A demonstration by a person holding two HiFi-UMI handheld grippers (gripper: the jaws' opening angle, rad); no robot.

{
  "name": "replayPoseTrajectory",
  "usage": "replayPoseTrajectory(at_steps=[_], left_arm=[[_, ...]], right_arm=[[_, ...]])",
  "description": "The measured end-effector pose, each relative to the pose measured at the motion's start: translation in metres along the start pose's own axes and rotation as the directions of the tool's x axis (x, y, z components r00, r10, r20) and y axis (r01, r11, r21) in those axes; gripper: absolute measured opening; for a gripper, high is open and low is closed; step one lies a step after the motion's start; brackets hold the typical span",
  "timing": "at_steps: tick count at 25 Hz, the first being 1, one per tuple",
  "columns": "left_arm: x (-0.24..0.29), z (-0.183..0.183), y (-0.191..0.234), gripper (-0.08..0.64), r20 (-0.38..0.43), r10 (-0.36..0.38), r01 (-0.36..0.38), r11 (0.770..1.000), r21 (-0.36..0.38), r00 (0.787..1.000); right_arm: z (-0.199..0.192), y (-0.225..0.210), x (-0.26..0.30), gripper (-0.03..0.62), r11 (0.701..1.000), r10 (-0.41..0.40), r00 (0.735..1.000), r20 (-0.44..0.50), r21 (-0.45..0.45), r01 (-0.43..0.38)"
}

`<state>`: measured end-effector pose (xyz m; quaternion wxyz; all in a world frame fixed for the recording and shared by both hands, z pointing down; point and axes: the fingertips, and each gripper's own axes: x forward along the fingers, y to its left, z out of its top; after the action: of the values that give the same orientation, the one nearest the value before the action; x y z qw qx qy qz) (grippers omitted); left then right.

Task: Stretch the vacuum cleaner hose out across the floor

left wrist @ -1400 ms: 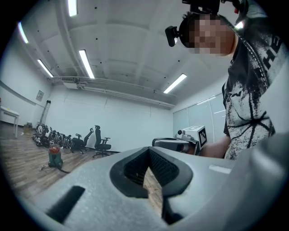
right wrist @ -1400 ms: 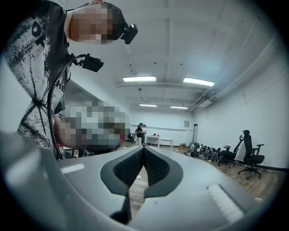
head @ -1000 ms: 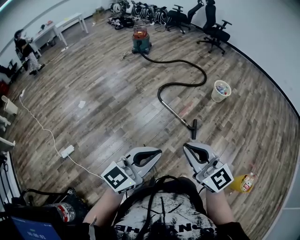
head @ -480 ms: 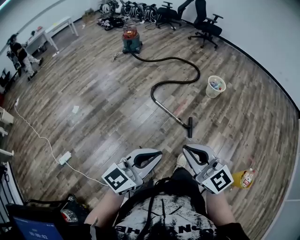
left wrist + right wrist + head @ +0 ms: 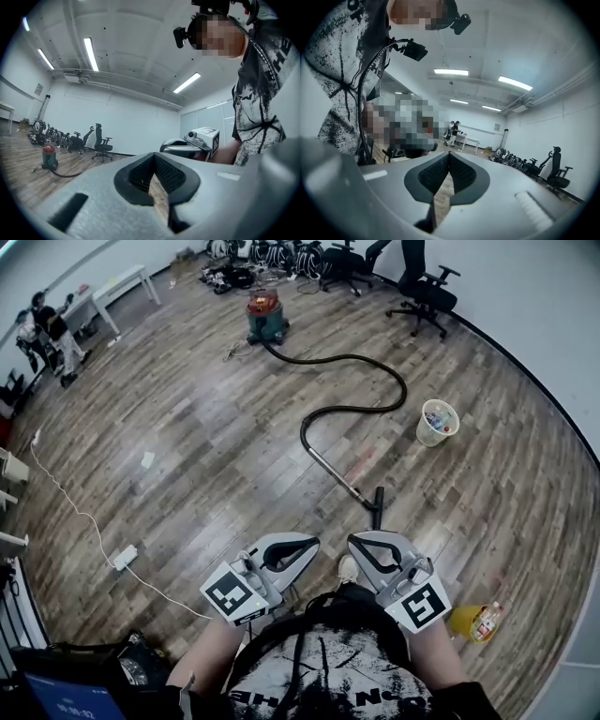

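Here both grippers point level just above the person's lap. The left gripper [image 5: 305, 545] has its jaws shut with nothing between them, and so has the right gripper [image 5: 361, 542] just beside it. Right ahead of their tips, on the wooden plank floor [image 5: 206, 446], lies the black floor nozzle [image 5: 378, 506]. From it the black ribbed vacuum hose [image 5: 337, 357] snakes in an S-curve back to the red-topped teal canister vacuum [image 5: 266, 317], well away. A white plastic bucket [image 5: 438, 423] stands near the hose's bend.
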<state>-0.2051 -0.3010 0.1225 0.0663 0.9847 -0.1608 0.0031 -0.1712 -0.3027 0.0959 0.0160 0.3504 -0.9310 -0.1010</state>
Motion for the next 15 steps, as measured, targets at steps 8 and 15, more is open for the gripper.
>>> replayPoseTrajectory(at_steps=[8, 15], left_arm=[[0.088, 0.016, 0.059, 0.000, 0.008, 0.058, -0.058, 0.998, -0.026, 0.998], [0.162, 0.029, 0.096, 0.000, 0.009, 0.083, -0.083, 0.997, -0.010, 0.997]], right_arm=[[-0.026, -0.100, -0.001, 0.005, 0.996, 0.086, 0.993, -0.085, 0.005, -0.086], [-0.056, -0.175, -0.018, 0.006, 0.989, 0.136, 0.975, -0.175, -0.026, -0.143]])
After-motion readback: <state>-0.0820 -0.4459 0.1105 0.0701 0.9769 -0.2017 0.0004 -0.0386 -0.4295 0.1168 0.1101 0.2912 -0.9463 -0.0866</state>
